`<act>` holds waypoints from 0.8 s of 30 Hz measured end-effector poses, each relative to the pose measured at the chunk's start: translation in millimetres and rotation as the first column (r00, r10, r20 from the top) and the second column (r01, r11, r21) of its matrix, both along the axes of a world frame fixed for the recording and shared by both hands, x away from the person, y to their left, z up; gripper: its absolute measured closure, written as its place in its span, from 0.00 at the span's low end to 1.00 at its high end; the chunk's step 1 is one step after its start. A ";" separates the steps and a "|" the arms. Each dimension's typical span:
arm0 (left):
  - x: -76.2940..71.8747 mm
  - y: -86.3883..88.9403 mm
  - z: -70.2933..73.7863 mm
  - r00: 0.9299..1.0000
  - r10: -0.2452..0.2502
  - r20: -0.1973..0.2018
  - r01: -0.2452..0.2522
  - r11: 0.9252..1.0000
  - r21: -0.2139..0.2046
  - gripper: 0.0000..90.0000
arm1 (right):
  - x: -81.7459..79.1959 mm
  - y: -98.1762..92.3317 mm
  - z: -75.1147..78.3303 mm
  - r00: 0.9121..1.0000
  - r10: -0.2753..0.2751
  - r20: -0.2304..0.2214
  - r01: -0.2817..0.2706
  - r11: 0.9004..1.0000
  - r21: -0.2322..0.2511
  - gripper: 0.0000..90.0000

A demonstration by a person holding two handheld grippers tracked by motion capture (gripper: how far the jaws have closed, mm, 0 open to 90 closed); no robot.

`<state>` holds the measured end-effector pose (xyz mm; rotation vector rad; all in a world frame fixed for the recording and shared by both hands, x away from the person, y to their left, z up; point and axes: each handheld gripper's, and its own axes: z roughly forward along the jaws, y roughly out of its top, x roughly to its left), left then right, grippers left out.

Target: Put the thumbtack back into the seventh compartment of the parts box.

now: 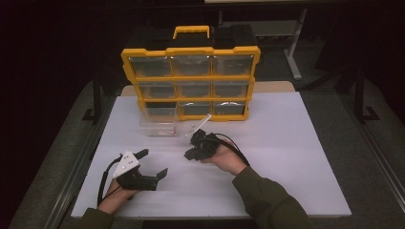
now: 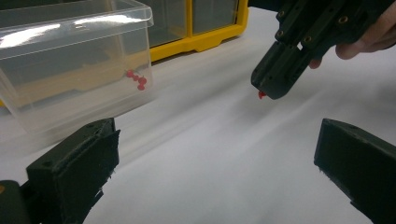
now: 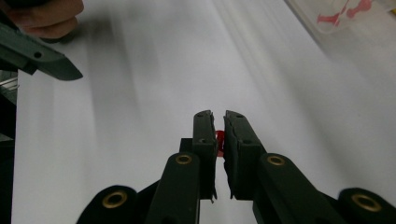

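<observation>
One red pin [image 3: 219, 138] clamped between right gripper [image 3: 219, 122] jaws, above white table [image 1: 286, 143], near clear bin [image 2: 74, 70] holding more pins [image 2: 136, 79]. Left gripper [image 1: 154, 163] spread wide, holding nothing.

**Yellow, red and black on a white table**

The organiser [image 1: 191, 76] has a bright yellow frame and handle around a black body, and its drawers are clear with a grey tint. The pulled-out bin [image 2: 74, 65] is colourless see-through plastic; the pushpins [image 2: 137, 80] inside it are red. The pushpin [image 3: 220, 139] pinched in the right gripper [image 3: 219, 135] is the same red, set against that gripper's matte black jaws with brass-coloured screws. The left gripper [image 1: 152, 163] is black too, topped by a pale grey plate. The table [image 1: 286, 157] is plain white, without pattern. The sleeve [image 1: 267, 195] is dark olive green.
</observation>
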<state>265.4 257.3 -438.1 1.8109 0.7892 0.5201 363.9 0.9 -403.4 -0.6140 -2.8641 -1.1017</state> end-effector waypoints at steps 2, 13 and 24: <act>-0.1 0.0 0.0 1.000 0.000 -0.001 0.000 1.000 -0.001 0.00 | 2.3 0.9 2.4 1.000 0.001 0.001 -0.001 1.000 0.002 0.92; 0.6 1.0 -0.4 1.000 -0.005 0.006 0.005 1.000 0.006 0.00 | 10.7 2.8 11.9 1.000 -0.008 0.006 0.008 1.000 0.011 0.92; 0.6 0.7 -0.4 1.000 -0.005 0.005 0.005 1.000 0.003 0.00 | 18.4 5.0 22.9 1.000 -0.023 0.005 0.023 1.000 0.017 0.92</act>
